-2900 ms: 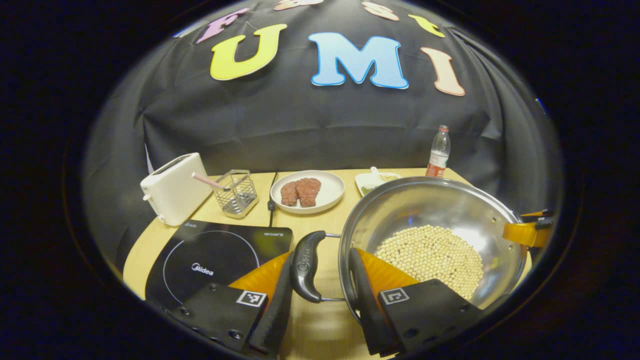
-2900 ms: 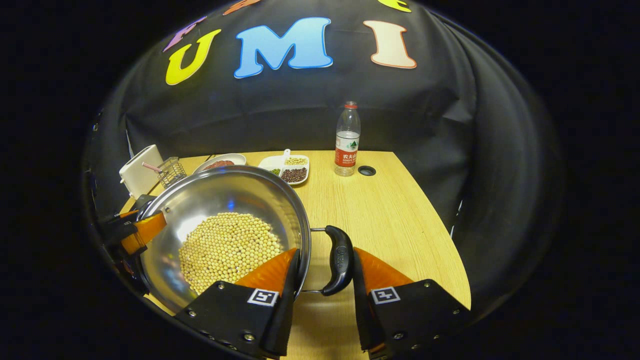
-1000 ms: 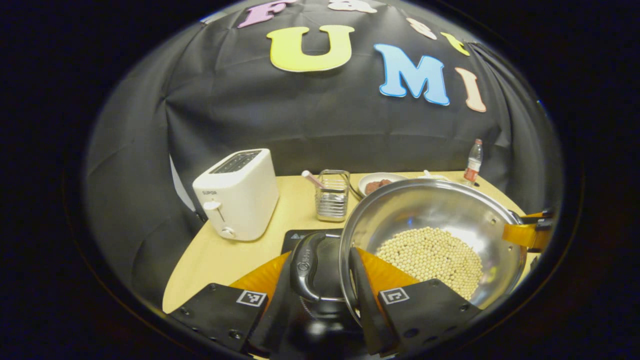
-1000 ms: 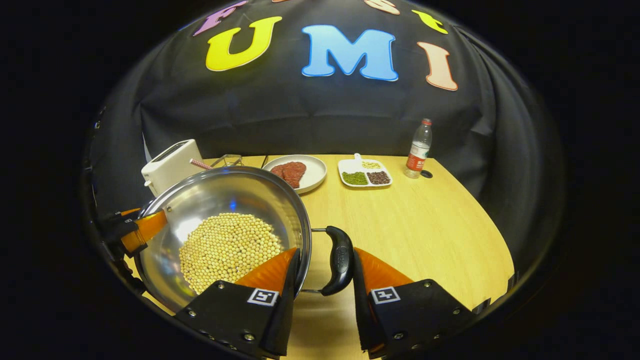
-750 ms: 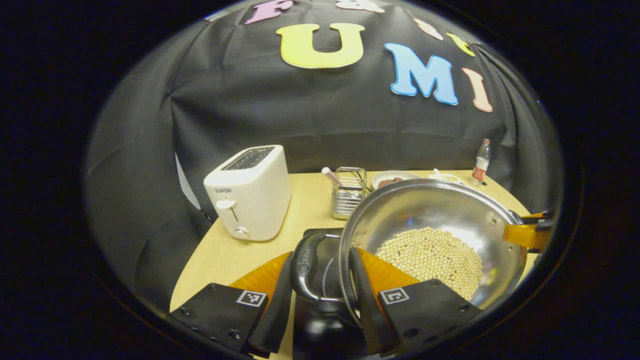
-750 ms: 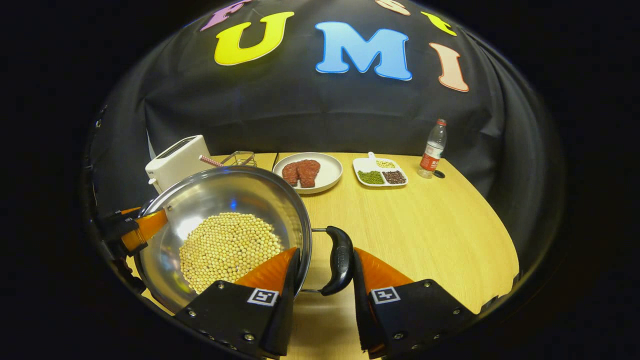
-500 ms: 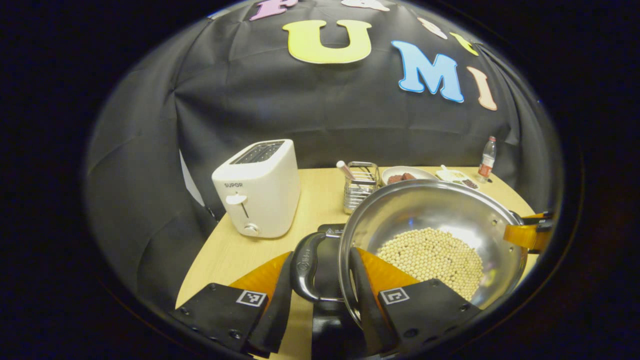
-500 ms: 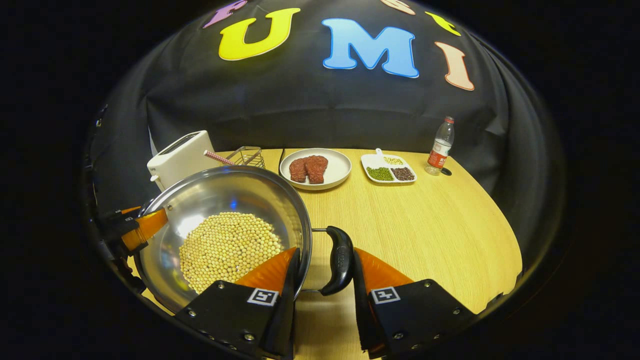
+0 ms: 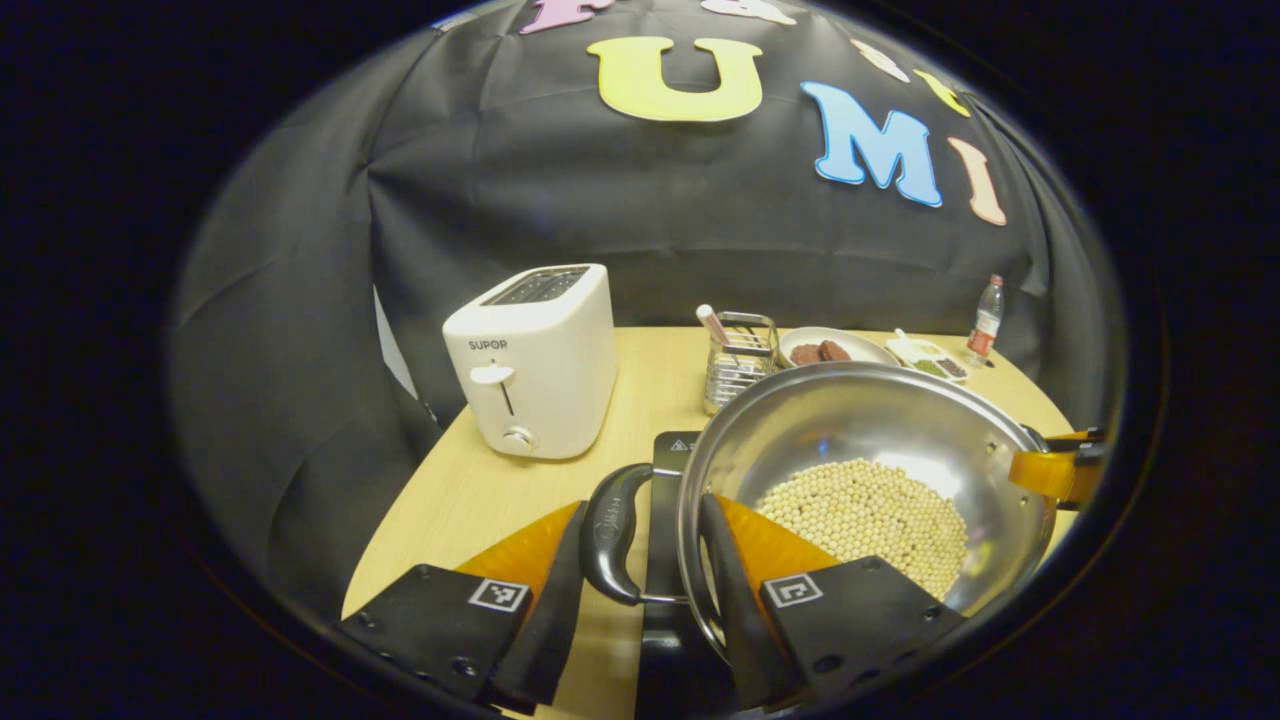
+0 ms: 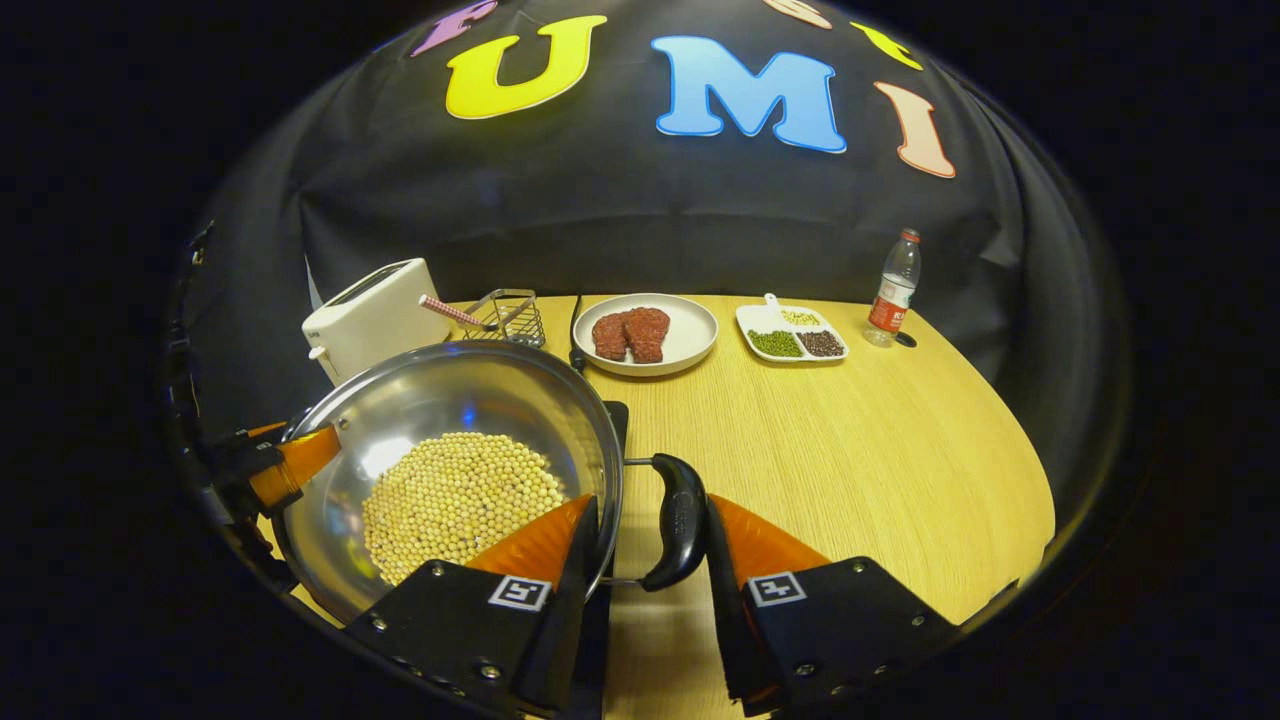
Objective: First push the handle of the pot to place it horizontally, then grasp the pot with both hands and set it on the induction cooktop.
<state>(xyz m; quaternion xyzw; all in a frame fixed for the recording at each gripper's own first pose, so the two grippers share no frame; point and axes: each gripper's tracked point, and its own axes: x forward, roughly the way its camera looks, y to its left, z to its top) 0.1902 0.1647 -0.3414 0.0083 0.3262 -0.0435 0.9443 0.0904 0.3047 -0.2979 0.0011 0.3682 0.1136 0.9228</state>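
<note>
Left gripper view: the left gripper pinches the pot's handle and rim at lower centre, above the cooktop.

Right gripper view: the right gripper clamps likewise at bottom centre. Lowering level likely comes next.

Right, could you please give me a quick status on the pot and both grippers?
Left gripper and right gripper each shut on a side handle. Pot of beans over the induction cooktop; contact unclear. Wire basket stands just beyond.
</note>
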